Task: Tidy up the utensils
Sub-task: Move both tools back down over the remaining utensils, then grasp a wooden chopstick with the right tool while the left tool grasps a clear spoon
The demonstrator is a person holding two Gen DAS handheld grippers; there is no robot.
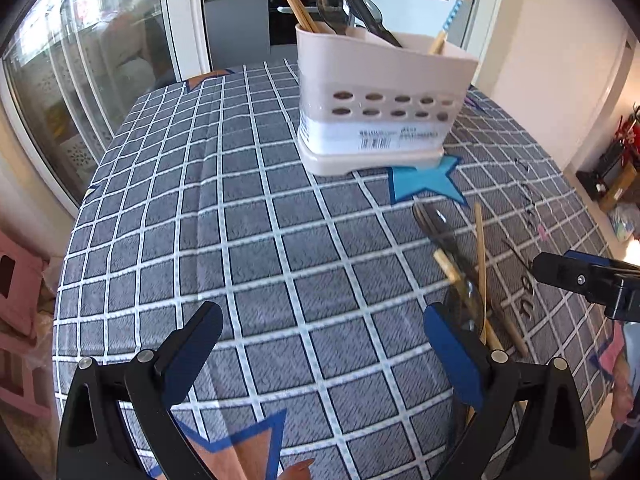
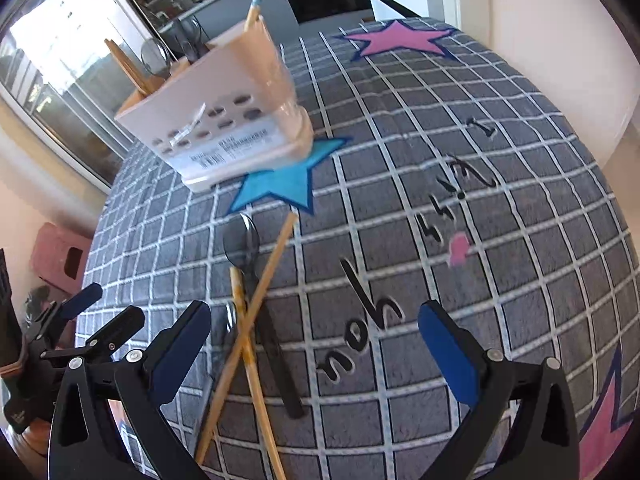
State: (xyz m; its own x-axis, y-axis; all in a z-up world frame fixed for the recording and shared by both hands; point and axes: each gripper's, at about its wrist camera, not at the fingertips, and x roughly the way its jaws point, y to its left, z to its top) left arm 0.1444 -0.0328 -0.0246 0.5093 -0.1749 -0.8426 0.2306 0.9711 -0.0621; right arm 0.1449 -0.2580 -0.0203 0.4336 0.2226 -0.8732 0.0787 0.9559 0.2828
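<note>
A white utensil holder (image 1: 380, 100) stands on the checked tablecloth, with chopsticks, spoons and a blue striped straw in it; it also shows in the right wrist view (image 2: 224, 120). A black-handled spoon (image 2: 256, 300) and two crossed wooden chopsticks (image 2: 256, 312) lie on the cloth in front of it; they also show in the left wrist view (image 1: 464, 272). My left gripper (image 1: 322, 332) is open and empty, left of the pile. My right gripper (image 2: 316, 332) is open and empty above the cloth, with the pile by its left finger.
The table (image 1: 240, 220) has a grey checked cloth with star patches and lettering (image 2: 360, 320). A glass sliding door (image 1: 80, 80) is at the left, a kitchen counter behind, pink boxes (image 1: 16, 300) at the left on the floor.
</note>
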